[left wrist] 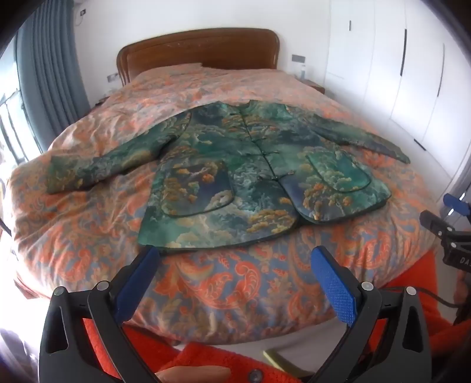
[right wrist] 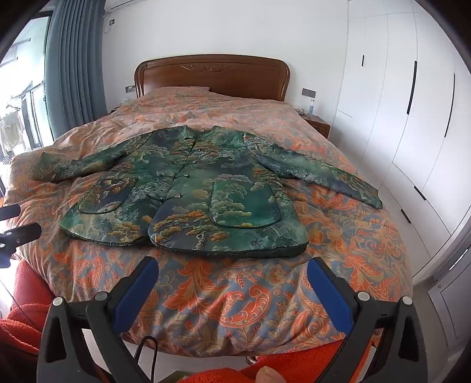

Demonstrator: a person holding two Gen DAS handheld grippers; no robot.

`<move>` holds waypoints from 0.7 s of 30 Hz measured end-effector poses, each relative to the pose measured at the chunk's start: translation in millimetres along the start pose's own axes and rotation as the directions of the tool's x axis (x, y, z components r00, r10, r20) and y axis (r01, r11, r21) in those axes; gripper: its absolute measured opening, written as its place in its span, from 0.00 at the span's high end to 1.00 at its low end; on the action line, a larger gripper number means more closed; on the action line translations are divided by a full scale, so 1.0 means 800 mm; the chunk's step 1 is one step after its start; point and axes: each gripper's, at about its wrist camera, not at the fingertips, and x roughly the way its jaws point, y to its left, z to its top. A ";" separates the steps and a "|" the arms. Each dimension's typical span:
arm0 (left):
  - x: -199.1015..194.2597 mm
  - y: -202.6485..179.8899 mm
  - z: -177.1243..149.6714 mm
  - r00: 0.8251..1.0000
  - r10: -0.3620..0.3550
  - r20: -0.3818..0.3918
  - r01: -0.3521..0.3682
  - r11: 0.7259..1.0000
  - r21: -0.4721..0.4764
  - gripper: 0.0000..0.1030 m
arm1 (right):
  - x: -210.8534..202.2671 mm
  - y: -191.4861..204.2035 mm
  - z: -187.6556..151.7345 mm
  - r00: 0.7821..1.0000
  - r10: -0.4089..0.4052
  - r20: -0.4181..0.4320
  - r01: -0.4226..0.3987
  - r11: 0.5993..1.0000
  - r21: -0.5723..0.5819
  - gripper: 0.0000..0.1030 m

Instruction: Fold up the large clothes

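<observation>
While both sit at the bed's six o'clock edge, left gripper [left wrist: 235, 280] and right gripper [right wrist: 232, 282] wide open, holding nothing; jacket [left wrist: 250, 165] flat at twelve o'clock, unfolded; next, probably grab a sleeve.

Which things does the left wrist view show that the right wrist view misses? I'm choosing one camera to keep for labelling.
Only the left wrist view shows the right gripper at its right edge, with its blue pad, and a pale yellow object on the floor. Only the right wrist view shows the air conditioner above the curtain, laundry outside the window, and the left gripper's black tips at its left edge. Both show the green jacket lying flat and buttoned on the bedspread, sleeves spread, the headboard, the wardrobe, and open jaws holding nothing.
</observation>
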 end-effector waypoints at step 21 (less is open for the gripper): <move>-0.005 0.015 -0.004 1.000 0.007 0.007 -0.007 1.000 -0.024 0.01 | -0.002 0.006 -0.003 1.000 0.016 0.002 -0.016 1.000 -0.002 0.00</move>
